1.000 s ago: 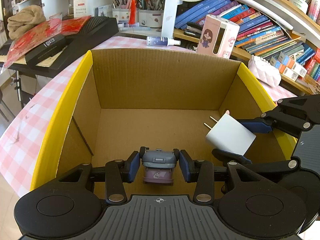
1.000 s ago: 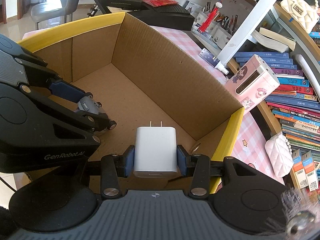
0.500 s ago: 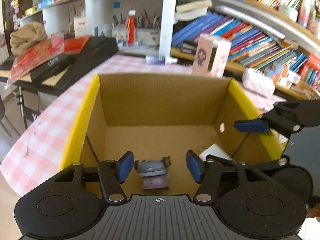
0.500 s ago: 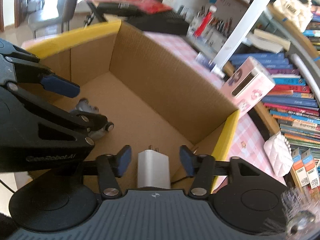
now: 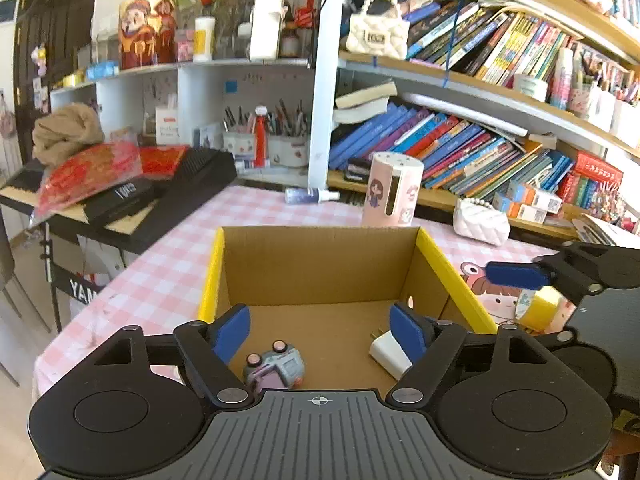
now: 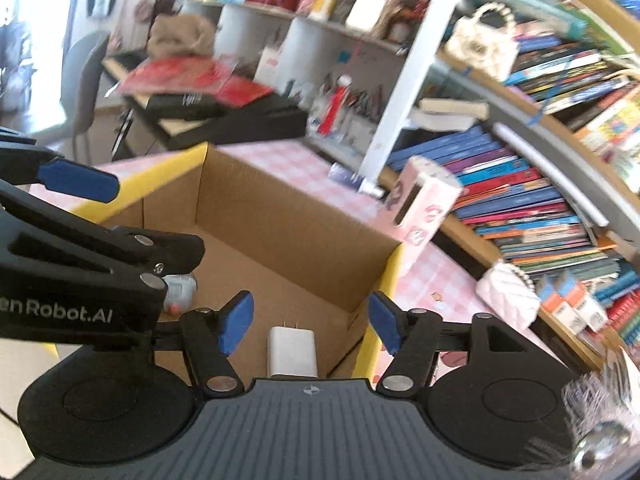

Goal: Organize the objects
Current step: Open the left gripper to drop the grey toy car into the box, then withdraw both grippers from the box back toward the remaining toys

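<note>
A cardboard box with yellow rims (image 5: 218, 276) (image 6: 384, 280) stands on the pink checked table. A small grey and purple toy (image 5: 274, 368) lies on the box floor at the near left; it shows partly behind the left gripper in the right wrist view (image 6: 180, 288). A white plug charger (image 5: 390, 354) (image 6: 292, 350) lies on the floor at the near right. My left gripper (image 5: 322, 330) is open and empty above the box. My right gripper (image 6: 310, 322) is open and empty above the charger.
A pink carton with a cartoon girl (image 5: 394, 190) and a white quilted pouch (image 5: 480, 220) stand behind the box. A small spray bottle (image 5: 308, 195) lies by the bookshelf. A black case with red packets (image 5: 132, 188) sits at the left. A yellow roll (image 5: 538, 308) lies right of the box.
Both grippers opened and let go of the toy and the charger, which now lie on the box floor. Both grippers then rose and pulled back from the box.
</note>
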`<state>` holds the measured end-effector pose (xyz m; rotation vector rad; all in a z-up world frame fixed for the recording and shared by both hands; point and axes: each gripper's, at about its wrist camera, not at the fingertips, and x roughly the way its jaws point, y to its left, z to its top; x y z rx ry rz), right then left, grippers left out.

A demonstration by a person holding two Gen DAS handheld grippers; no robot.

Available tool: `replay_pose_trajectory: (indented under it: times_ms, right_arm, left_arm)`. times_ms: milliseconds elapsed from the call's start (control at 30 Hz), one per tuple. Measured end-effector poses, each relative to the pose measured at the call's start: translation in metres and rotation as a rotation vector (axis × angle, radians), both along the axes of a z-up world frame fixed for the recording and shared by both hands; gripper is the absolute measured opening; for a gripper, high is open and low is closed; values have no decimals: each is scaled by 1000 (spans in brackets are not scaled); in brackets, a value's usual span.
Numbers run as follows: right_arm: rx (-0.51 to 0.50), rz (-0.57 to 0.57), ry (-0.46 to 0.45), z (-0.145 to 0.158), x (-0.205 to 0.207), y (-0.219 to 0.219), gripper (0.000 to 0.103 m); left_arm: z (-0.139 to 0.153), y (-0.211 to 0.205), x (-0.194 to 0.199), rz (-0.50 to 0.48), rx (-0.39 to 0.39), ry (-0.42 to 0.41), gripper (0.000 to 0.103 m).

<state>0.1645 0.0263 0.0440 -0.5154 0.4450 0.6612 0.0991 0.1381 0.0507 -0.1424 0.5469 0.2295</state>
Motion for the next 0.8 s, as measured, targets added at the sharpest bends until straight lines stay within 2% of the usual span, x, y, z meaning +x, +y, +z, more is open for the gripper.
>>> replay_pose_trajectory:
  times_ms: [133,333,800]
  right_arm:
    - [44,-57,-33,4,-22,-12,68]
    - [108,-162,-30,-1,-51,-30,74]
    - [134,-333,124,-28,-112,-68,82]
  left_arm:
    - [1,-2,-22,13,1,-17,80]
    - [-8,-4,-54,30,-11,2,83]
    - [-30,-23,-115,38,-21,72,85]
